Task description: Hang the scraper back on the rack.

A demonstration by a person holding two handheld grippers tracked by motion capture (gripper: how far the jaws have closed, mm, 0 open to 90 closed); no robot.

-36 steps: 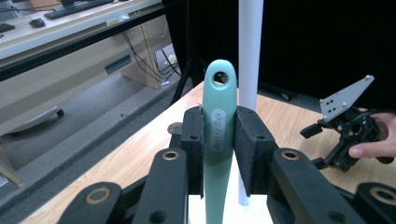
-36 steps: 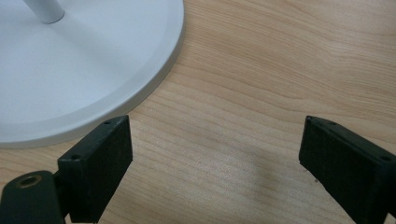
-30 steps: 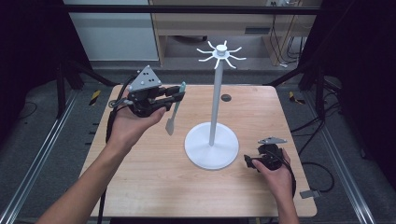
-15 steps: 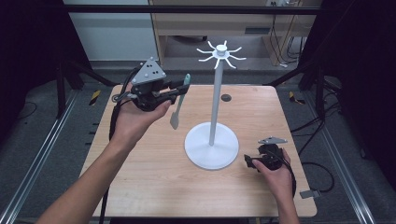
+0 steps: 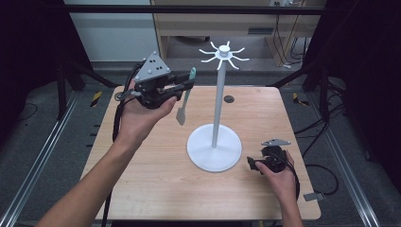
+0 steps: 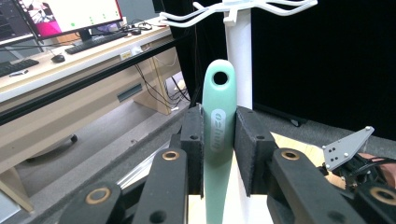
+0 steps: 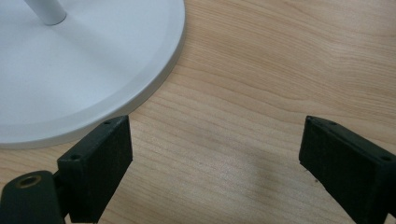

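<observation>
Left gripper view shows the left claw (image 6: 218, 154) clamped on a mint-green utensil (image 6: 217, 135), its two black pads squeezing the handle just below the hanging hole. The handle stands upright between the jaws, hole end up, and the rest of the tool hangs straight down out of the grip; in the high view its grey blade end (image 5: 181, 115) dangles below the claw, clear of the bench.

What the coming move seems to turn on is the hole against the hooks. The white stand (image 5: 217, 109) rises directly beyond the utensil, and its ring of curved hooks (image 6: 236, 10) sits above the hole and a little farther off. So the hole probably has to go up and forward to slip over a hook tip. The utensil's long axis is vertical, parallel to the pole, which suits hanging. The left hand (image 5: 142, 113) is much the nearer to the hooks.

The right claw (image 7: 215, 158) is open and empty, low over the wood just beside the rim of the stand's round base (image 7: 84, 65), well placed to steady it if needed.

The bench (image 5: 156, 189) is pale wood. Beyond it are a grey floor, black curtains and a desk with a lit monitor (image 6: 70, 14).
</observation>
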